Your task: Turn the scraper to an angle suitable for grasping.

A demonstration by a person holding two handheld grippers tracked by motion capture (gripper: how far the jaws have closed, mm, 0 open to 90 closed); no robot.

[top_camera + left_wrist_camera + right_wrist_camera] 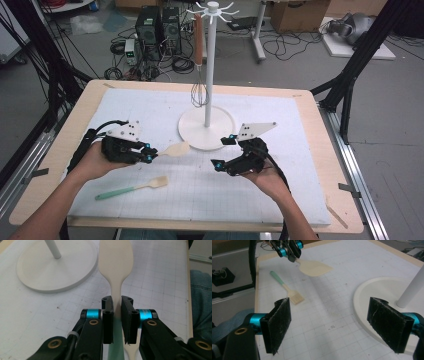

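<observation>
Two utensils sat at the left: the left tool [148, 152] clamped a cream spatula [175, 149] by its neck above the bench [310, 150], while a green-handled brush [134, 188] lay just below. Between the hands stood a white rack [207, 127] bearing a whisk [199, 65]. Rightward, the right tool [223, 152] gaped wide, empty.

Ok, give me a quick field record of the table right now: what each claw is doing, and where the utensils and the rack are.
left claw: shut on the neck of the cream spatula, blade pointing toward the rack base
right claw: open, nothing between the pads, beside the rack base
brush: green handle, lying flat on the mat near the front, untouched
whisk: hanging from a hook on the rack
rack: white, upright, on the round base at mid-mat
mat: white, gridded
</observation>
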